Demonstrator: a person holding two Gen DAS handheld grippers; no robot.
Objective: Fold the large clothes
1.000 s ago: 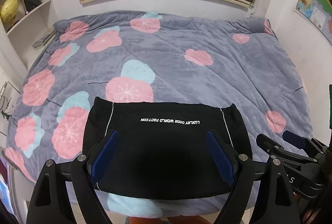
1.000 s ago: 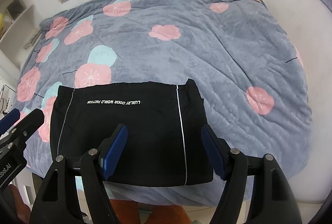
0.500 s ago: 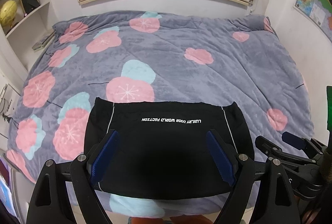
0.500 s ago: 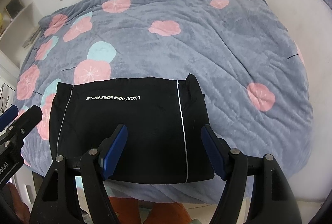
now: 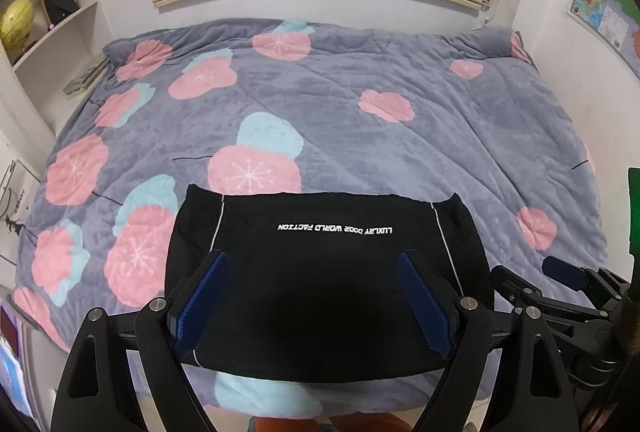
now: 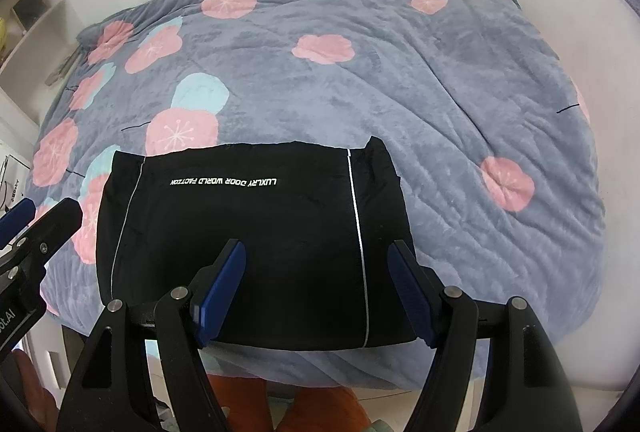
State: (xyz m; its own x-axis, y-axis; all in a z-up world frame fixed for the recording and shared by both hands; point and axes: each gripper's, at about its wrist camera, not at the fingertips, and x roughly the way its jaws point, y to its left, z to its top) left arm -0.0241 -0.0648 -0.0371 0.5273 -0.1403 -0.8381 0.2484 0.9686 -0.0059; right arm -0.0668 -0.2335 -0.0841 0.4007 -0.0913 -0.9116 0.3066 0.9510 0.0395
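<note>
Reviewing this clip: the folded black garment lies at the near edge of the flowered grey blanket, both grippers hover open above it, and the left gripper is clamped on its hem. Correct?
Not quite. The left gripper clamps nothing: the left wrist view shows its jaws wide apart above the black garment. The garment does lie folded at the near edge of the blanket, and the right gripper is open too.

Bed carries a grey blanket printed with pink and teal blossoms, spread wall to wall. Folded black garment lies flat at near edge, white lettering on its far part.

Matt black garment; plush (fleecy) blanket
</note>
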